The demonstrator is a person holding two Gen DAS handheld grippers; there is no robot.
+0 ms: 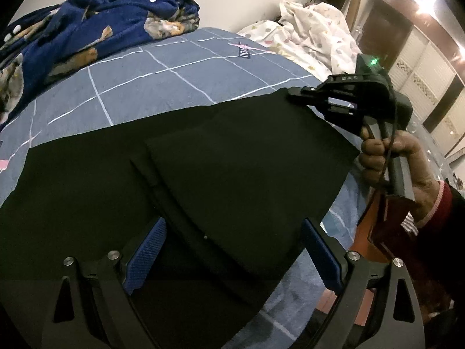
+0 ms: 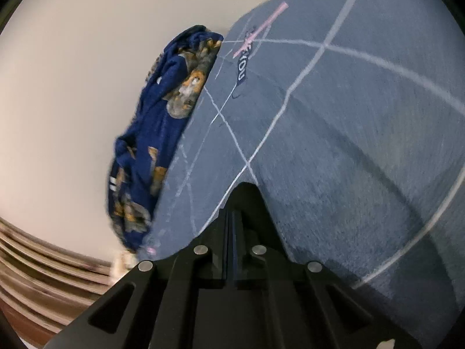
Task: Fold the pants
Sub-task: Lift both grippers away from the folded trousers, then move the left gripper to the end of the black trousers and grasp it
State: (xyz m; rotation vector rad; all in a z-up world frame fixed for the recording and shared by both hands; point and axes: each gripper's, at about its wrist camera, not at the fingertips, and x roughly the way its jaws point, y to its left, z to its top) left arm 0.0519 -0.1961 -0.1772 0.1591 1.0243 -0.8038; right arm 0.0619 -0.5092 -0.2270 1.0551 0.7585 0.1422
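The black pants (image 1: pixel 180 174) lie spread on the blue checked bed sheet (image 1: pixel 162 69), with one part folded over on the right. My left gripper (image 1: pixel 232 250) is open, its blue pads (image 1: pixel 145 253) on either side of the pants' near edge. My right gripper (image 1: pixel 293 94) is shut on the far right corner of the pants and holds it just above the bed. In the right wrist view its jaws (image 2: pixel 232 218) are closed together with a tip of black cloth (image 2: pixel 245 193) sticking out over the sheet (image 2: pixel 348 145).
A crumpled dark blue printed blanket (image 1: pixel 87 29) lies at the far left of the bed and also shows in the right wrist view (image 2: pixel 162 133). A white patterned quilt (image 1: pixel 308 32) lies at the far right. The bed edge and floor (image 1: pixel 366 232) are on the right.
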